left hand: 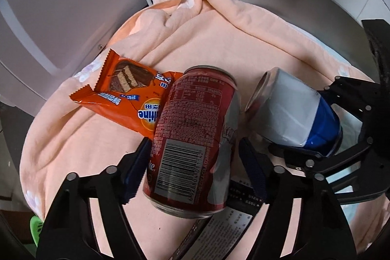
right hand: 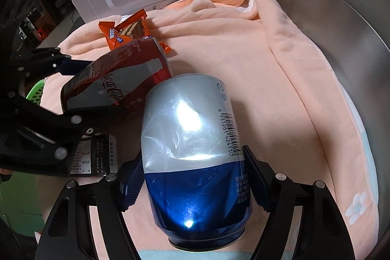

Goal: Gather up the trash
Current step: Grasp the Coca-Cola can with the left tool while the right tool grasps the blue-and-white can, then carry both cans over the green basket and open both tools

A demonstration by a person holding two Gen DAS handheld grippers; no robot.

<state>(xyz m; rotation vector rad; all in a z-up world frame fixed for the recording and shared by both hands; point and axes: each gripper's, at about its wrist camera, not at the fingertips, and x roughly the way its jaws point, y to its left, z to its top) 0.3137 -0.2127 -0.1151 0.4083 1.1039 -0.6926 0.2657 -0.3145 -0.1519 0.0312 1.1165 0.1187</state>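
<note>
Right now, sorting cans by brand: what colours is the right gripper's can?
Silver and blue can, best seen from the right wrist.

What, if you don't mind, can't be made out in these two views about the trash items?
- Dark printed wrapper: left wrist view, mostly hidden under the red can and the left hand-held gripper; its print is too small to read.
- Orange snack wrapper: right wrist view, near end hidden behind the red can.
- Blue and silver can: right wrist view, underside hidden; contact with the towel unclear.

Left tongs (left hand: 192, 162) clamped on red can (left hand: 195, 138); right tongs (right hand: 195, 177) clamped on blue-silver can (right hand: 192, 150).
</note>
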